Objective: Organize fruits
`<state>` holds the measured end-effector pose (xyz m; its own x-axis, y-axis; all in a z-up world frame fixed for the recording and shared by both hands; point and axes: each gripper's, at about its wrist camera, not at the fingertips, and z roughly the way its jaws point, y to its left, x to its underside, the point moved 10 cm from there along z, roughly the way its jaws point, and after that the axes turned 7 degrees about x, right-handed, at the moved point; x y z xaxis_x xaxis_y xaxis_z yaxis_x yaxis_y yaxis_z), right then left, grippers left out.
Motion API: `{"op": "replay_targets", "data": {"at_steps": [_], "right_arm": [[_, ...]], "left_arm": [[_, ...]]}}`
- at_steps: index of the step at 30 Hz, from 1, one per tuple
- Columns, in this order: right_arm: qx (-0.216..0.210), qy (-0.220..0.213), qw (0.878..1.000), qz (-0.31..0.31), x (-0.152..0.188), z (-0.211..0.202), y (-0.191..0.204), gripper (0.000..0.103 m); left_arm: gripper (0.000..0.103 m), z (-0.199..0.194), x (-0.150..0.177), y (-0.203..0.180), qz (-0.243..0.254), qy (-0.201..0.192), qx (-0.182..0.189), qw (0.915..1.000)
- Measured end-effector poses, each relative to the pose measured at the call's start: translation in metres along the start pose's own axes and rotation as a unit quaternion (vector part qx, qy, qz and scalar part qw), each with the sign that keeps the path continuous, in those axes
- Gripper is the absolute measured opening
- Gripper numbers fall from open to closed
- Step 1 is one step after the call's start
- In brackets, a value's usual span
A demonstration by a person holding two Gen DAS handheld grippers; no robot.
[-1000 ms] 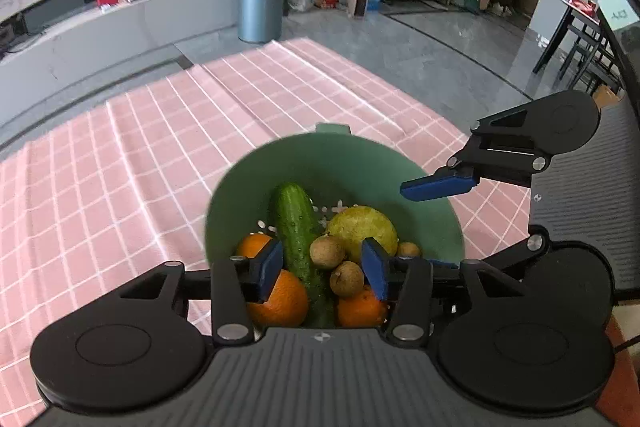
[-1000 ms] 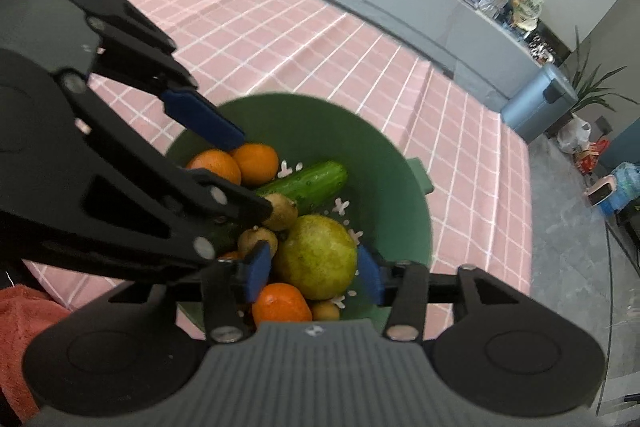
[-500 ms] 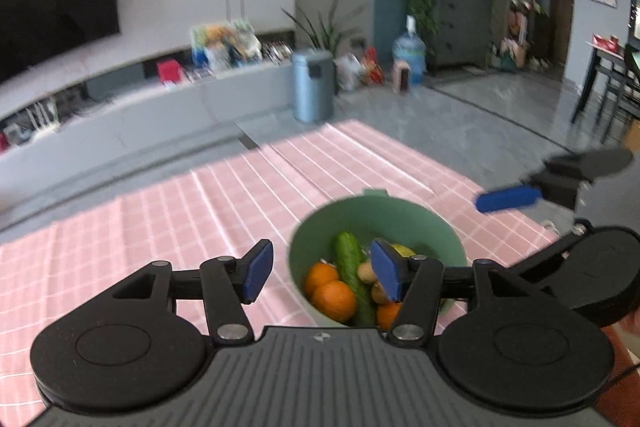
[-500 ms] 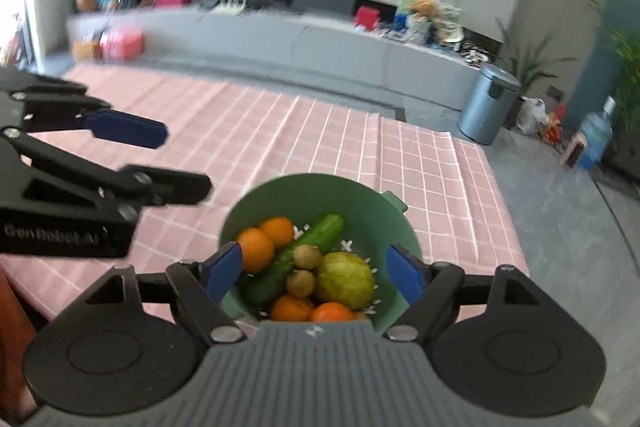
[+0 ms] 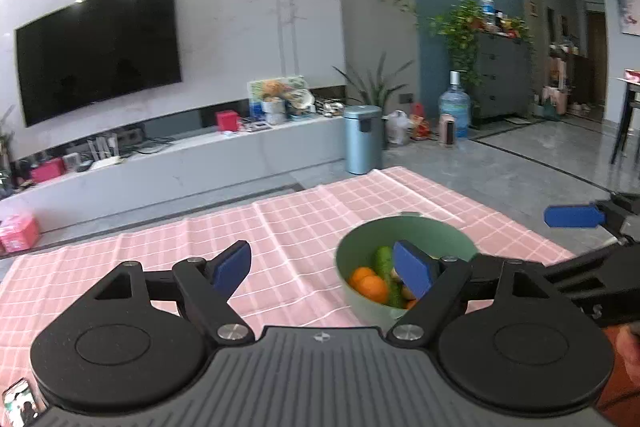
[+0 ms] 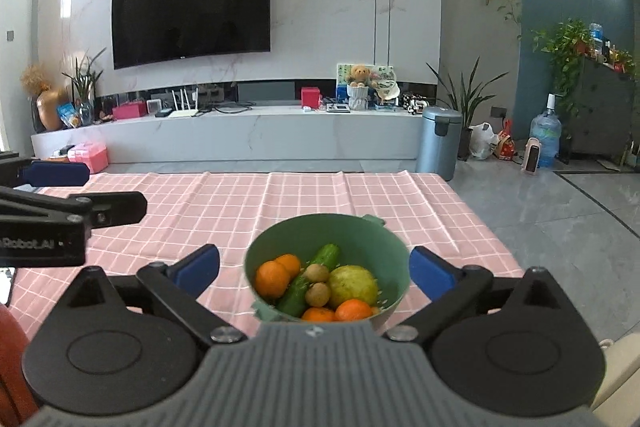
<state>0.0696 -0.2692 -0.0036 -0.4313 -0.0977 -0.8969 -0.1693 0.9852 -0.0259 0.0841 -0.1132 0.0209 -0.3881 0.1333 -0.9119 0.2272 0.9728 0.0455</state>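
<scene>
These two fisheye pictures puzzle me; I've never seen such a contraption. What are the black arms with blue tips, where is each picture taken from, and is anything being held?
There is no robot: a person holds a two-finger gripper in each hand, each with a camera looking along its fingers. One picture looks past the left gripper, the other past the right gripper; each also catches the other gripper at its edge. The blue tips are the finger pads.

On the pink checked tablecloth stands a green bowl holding oranges, a cucumber, a yellow-green fruit and small brown fruits.

Nothing is held. Both grippers' jaws have just been opening, stand wide apart, and pinch nothing.
</scene>
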Motion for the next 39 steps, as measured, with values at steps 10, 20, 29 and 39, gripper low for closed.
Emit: {"op": "replay_targets", "data": {"at_steps": [10, 20, 29, 39], "right_arm": [[-0.013, 0.009, 1.000, 0.010, 0.034, 0.003, 0.017, 0.098], [-0.002, 0.029, 0.999, 0.021, 0.052, 0.027, 0.014, 0.098], [-0.001, 0.055, 0.998, 0.042, 0.062, 0.034, 0.012, 0.098], [0.004, 0.054, 0.998, 0.040, 0.062, 0.034, 0.010, 0.098]], "left_arm": [[0.098, 0.001, 0.031, 0.020, -0.037, 0.009, -0.071, 0.9968], [0.098, 0.015, 0.068, 0.020, -0.029, 0.067, -0.078, 0.9943], [0.098, 0.016, 0.080, 0.021, -0.028, 0.088, -0.082, 0.9923], [0.098, 0.013, 0.079, 0.024, -0.038, 0.091, -0.076, 0.9922]]}}
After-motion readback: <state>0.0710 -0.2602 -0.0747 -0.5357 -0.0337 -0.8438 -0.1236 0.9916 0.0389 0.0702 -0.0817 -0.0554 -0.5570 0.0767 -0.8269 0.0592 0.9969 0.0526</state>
